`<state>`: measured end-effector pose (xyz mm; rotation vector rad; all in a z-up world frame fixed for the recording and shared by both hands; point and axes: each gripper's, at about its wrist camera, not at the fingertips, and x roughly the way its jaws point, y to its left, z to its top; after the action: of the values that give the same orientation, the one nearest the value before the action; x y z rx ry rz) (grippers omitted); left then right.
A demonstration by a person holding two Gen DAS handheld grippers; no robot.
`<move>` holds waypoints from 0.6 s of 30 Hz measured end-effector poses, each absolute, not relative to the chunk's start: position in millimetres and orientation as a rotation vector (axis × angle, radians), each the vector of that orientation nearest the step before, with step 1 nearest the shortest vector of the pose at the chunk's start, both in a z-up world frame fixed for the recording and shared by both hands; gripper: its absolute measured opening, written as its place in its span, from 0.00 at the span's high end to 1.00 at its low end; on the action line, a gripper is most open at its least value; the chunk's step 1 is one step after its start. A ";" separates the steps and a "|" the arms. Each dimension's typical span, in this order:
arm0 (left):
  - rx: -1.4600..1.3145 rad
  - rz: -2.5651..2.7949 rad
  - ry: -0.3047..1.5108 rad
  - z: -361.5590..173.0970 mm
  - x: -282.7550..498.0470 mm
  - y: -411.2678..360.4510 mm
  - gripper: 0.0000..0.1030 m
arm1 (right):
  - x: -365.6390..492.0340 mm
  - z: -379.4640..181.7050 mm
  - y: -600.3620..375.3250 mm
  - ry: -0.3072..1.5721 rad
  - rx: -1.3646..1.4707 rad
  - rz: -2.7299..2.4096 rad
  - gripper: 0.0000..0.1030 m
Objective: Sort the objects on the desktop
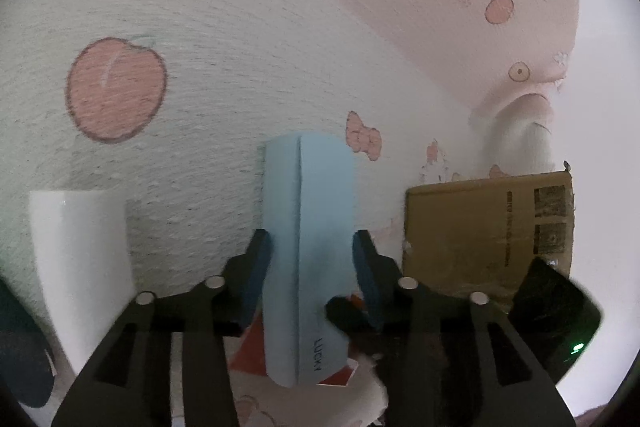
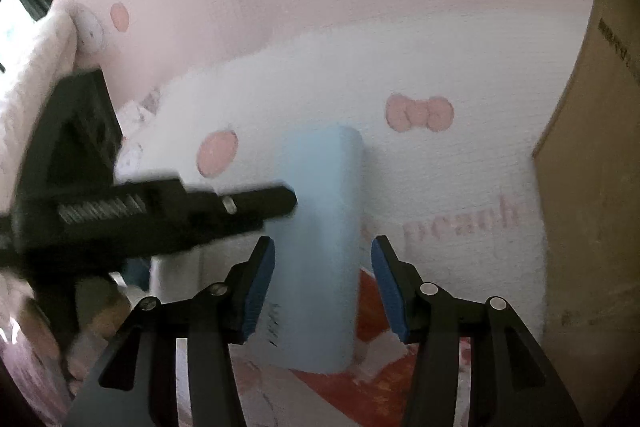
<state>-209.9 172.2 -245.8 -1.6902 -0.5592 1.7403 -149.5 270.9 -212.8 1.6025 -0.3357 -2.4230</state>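
A light blue glasses case [image 1: 308,251] marked "LUCKY" stands between the fingers of my left gripper [image 1: 313,251], whose blue pads press both its sides. In the right wrist view the same blue case [image 2: 320,247] sits between the spread fingers of my right gripper [image 2: 323,255]; the left pad is close to it and the right pad stands clear. The left gripper [image 2: 276,201] reaches in from the left and touches the case. The tip of the right gripper [image 1: 344,311] shows as a dark shape beside the case.
A cardboard box [image 1: 488,235] stands at the right, also in the right wrist view [image 2: 592,207]. A white cup [image 1: 80,267] stands at the left. A red and white item [image 2: 372,311] lies under the case. A pink and white printed cloth [image 1: 240,47] covers the surface.
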 end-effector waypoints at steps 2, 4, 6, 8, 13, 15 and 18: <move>-1.707 1.733 -0.565 -247.4 -211.6 173.8 0.51 | -147.1 -216.6 273.2 -0.379 1.606 -2.408 0.54; -1.714 1.731 -0.563 -247.6 -211.4 174.5 0.51 | -147.1 -218.8 275.9 -0.429 1.613 -2.375 0.54; -1.768 1.702 -0.533 -252.4 -209.4 177.6 0.51 | -150.1 -218.9 276.1 -0.438 1.606 -2.360 0.54; -1.836 1.651 -0.519 -261.5 -205.6 180.0 0.51 | -149.6 -218.1 276.4 -0.430 1.597 -2.362 0.54; -1.820 1.694 -0.567 -260.5 -201.7 174.0 0.53 | -139.3 -221.2 293.5 -0.428 1.583 -2.360 0.52; -1.807 1.710 -0.531 -258.8 -199.8 177.0 0.54 | -138.2 -224.6 296.6 -0.442 1.581 -2.358 0.52; -1.771 1.750 -0.478 -253.0 -195.8 179.9 0.55 | -137.2 -224.5 298.4 -0.460 1.582 -2.359 0.52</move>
<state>-195.8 179.9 -253.0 -1.7714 -0.4782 1.7498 -137.2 298.4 -224.5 1.5823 -0.4602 -2.3594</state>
